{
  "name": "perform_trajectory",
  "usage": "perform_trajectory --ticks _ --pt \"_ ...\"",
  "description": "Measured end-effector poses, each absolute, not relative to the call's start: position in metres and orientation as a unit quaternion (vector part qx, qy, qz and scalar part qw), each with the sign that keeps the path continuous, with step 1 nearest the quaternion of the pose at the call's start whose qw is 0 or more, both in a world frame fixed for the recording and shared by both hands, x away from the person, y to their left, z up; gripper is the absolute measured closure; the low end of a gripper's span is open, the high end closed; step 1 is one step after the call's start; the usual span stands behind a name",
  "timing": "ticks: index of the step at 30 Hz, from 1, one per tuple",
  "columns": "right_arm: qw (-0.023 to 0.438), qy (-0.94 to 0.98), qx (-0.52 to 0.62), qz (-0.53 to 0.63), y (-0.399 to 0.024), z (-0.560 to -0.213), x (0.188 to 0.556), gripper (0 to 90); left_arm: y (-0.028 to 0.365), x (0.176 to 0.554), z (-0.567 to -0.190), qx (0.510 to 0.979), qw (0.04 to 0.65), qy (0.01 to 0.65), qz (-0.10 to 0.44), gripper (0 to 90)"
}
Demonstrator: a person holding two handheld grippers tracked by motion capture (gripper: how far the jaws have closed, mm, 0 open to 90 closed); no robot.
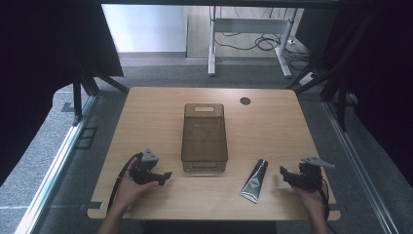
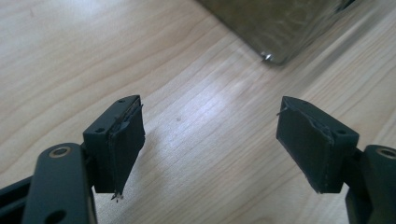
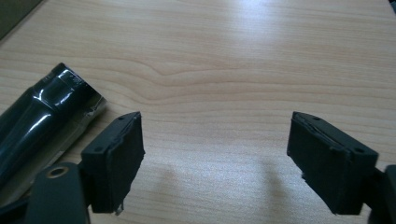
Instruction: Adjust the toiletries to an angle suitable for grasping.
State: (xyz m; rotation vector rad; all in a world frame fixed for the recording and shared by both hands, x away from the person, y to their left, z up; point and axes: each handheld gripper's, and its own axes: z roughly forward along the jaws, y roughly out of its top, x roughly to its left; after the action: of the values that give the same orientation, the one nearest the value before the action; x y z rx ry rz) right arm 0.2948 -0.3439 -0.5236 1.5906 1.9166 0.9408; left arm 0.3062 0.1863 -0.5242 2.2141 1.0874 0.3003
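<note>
We see the dark, glossy squeeze tube (image 1: 254,181) lying flat on the light wooden surface (image 1: 272,126), just right of the smoky translucent rectangular plastic basket (image 1: 204,132) and near the right gripper (image 1: 290,176), whose jaws stand wide with nothing between them. The right gripper view brings the tube's crimped end (image 3: 91,106) close beside one jaw, while the left gripper view catches the basket's corner (image 2: 275,55) beyond the left gripper (image 1: 164,177), also gaping and empty. Around the surface we see grey carpet (image 1: 160,73), black curtains and a white desk frame (image 1: 249,29).

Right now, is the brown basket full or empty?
Empty. The basket shows only its bare mesh floor in the high view; the tube lies outside on the table.
</note>
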Motion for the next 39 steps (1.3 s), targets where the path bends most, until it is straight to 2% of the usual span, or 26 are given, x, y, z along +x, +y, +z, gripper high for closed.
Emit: perform_trajectory --ticks 12,19,36,39 --pt "0.225 0.713 0.568 0.343 -0.338 -0.521 0.291 27.9 0.19 0.301 -0.513 0.837 0.338 0.413 0.123 23.9" --pt "0.204 0.714 0.572 0.349 -0.337 -0.522 0.293 36.2 0.19 0.307 -0.519 0.839 0.329 0.416 0.118 23.8" --pt "0.191 0.737 0.553 0.339 -0.334 -0.52 0.296 54.1 0.185 0.305 -0.519 0.845 0.325 0.407 0.119 23.8" --pt "0.179 0.74 0.547 0.348 -0.331 -0.514 0.298 60.7 0.184 0.305 -0.52 0.845 0.322 0.41 0.119 23.8"
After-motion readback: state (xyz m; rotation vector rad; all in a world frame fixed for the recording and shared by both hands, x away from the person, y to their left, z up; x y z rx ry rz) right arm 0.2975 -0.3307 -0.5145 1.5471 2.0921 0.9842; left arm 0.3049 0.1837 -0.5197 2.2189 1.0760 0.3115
